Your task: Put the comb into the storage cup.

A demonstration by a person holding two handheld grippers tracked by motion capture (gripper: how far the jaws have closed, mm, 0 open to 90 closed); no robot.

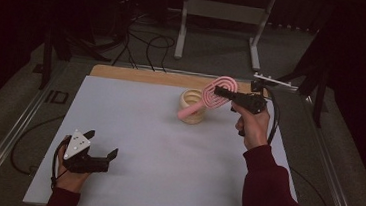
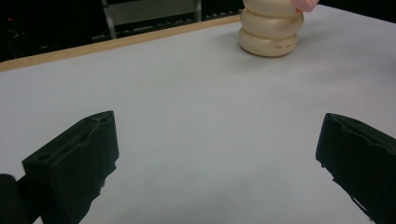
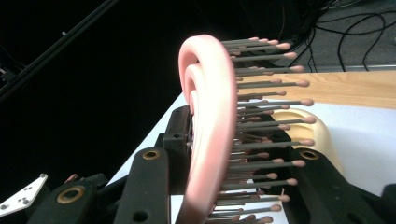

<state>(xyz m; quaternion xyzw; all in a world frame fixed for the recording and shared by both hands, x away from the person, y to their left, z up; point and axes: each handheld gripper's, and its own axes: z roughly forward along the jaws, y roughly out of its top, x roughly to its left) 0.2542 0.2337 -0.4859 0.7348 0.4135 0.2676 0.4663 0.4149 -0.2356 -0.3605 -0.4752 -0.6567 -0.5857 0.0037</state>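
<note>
Two grippers are in use. Right gripper (image 1: 220, 92): raised over the far right part of the table (image 1: 157, 146), jaws clamped on the head of the pink hairbrush (image 1: 210, 99), one jaw on its back, one among the bristles. Brush handle slopes down to the cream ribbed cup (image 1: 191, 105), its tip at the rim. Left gripper (image 1: 101, 146): resting at the near left corner, jaws spread wide with nothing between them, well apart from brush and cup.

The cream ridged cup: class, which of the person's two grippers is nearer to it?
Right. The right gripper, clamping the pink hairbrush, is just beside the cream ridged cup; the left gripper rests open far across the table.
</note>
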